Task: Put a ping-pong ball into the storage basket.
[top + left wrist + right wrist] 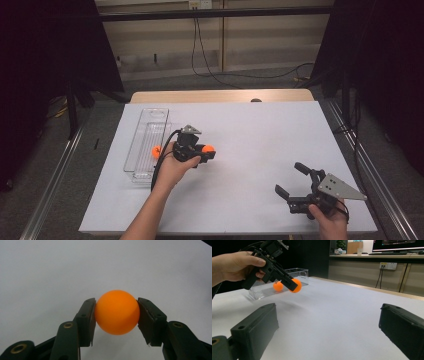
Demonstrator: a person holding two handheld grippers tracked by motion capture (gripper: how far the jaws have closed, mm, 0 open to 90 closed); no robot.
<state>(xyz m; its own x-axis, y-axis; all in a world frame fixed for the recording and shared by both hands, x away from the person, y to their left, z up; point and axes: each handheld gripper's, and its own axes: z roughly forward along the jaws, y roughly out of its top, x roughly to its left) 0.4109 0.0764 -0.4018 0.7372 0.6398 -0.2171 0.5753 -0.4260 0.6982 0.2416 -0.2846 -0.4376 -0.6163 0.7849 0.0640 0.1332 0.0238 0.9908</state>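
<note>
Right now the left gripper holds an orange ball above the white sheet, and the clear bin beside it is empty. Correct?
Not quite: the clear bin already holds a second orange ball, as the right gripper view shows. The left gripper does hold an orange ball.

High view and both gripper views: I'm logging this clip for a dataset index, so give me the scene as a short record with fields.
surface: table under a white sheet
left gripper: shut on an orange ball, held off the sheet
right gripper: open, jaws wide apart, nothing between them
container: clear plastic bin at the left of the table
bin contents: second orange ball lying inside
ball count: two
background: wall outlet with cables hanging to the floor
</note>
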